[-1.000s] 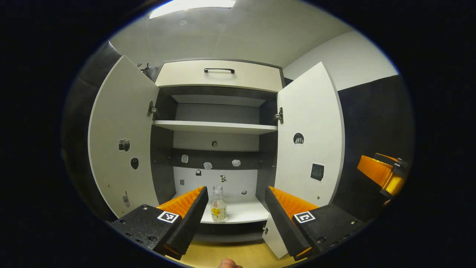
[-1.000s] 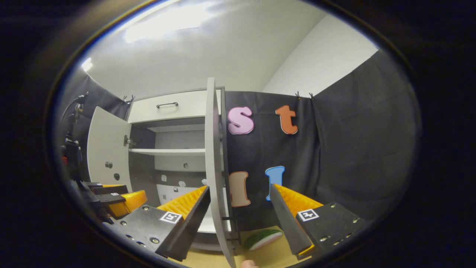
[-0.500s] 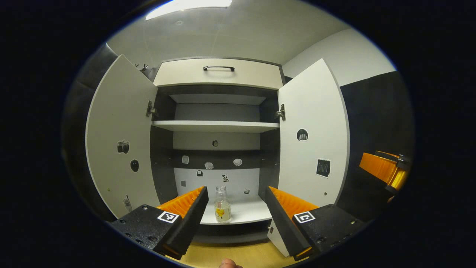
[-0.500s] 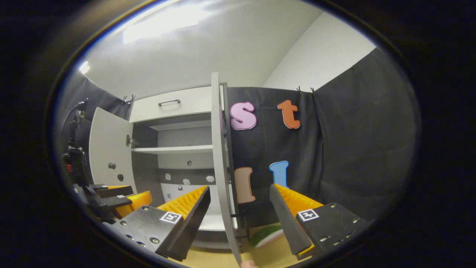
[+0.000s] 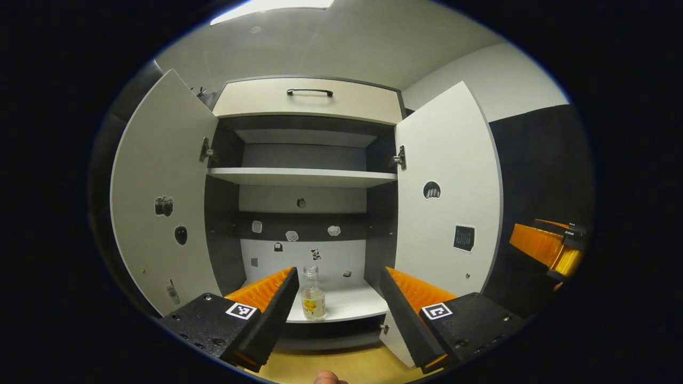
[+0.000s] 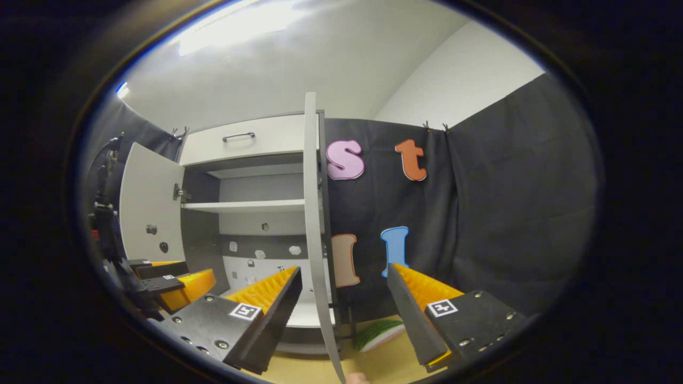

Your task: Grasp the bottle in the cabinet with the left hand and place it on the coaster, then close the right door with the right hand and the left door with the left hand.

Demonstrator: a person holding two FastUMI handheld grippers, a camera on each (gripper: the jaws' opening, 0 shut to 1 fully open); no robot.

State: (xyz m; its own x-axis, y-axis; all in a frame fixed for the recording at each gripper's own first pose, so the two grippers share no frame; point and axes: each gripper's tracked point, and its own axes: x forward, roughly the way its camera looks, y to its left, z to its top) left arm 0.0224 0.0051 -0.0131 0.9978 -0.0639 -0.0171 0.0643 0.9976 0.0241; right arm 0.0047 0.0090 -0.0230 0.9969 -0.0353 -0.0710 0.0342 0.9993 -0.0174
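Observation:
A small clear bottle (image 5: 312, 294) with a yellow label stands upright on the bottom shelf (image 5: 347, 304) of the open cabinet. My left gripper (image 5: 338, 298) is open, in front of the cabinet, with the bottle farther off and nearer its left finger. The left door (image 5: 160, 197) and the right door (image 5: 445, 197) both stand wide open. My right gripper (image 6: 344, 298) is open too, and the right door's edge (image 6: 315, 234) runs up between its fingers, farther off. The left gripper (image 6: 176, 280) shows at the lower left of the right gripper view. A green-and-white coaster (image 6: 380, 334) lies on the wooden table.
The cabinet has an upper shelf (image 5: 301, 177) and a drawer with a dark handle (image 5: 309, 92) on top. Small stickers dot the back panel and doors. The wooden tabletop (image 5: 341, 362) lies below the cabinet. The black cloth wall (image 6: 480, 213) hangs to the right of the cabinet.
The left gripper has crept closer to the cabinet, so the cabinet looks larger. The right gripper shifted slightly, and the door edge stays between its fingers. Both stay open.

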